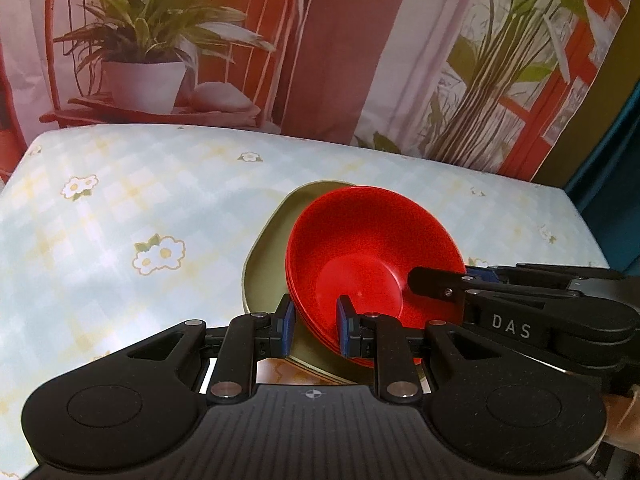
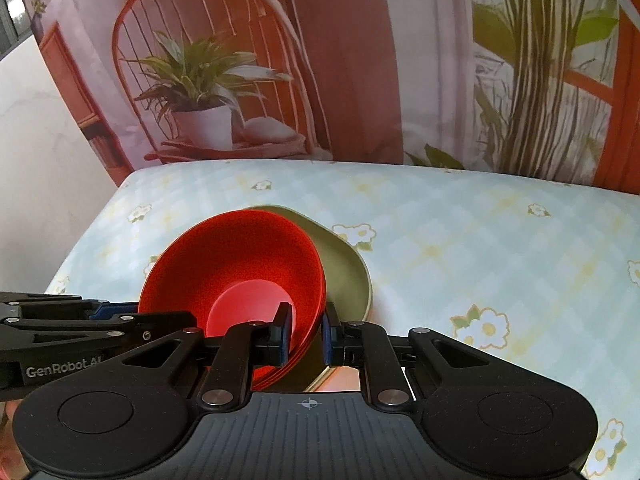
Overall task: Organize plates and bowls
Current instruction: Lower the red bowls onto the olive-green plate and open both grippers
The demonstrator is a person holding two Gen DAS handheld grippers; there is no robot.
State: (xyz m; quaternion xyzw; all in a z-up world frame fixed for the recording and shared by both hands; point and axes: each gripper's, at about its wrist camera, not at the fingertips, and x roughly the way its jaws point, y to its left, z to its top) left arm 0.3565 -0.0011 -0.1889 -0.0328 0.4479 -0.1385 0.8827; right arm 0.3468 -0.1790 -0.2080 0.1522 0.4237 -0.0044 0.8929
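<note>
Carrying nested red bowls (image 1: 372, 256) and olive plate (image 1: 268, 264) low over the surface (image 1: 120, 208): left tongs (image 1: 316, 326) pinch at six o'clock, right tongs (image 2: 305, 336) likewise. Contact is unclear; next, level and lower.

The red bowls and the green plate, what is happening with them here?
A person holds a gripper in each hand, and both grip one stack together. The left gripper is shut on the near rims of the red bowls and the green plate under them. The right gripper clamps the same stack from the other side. The stack hangs tilted over the table, which has a flowered cloth; it seems not set down yet.
</note>
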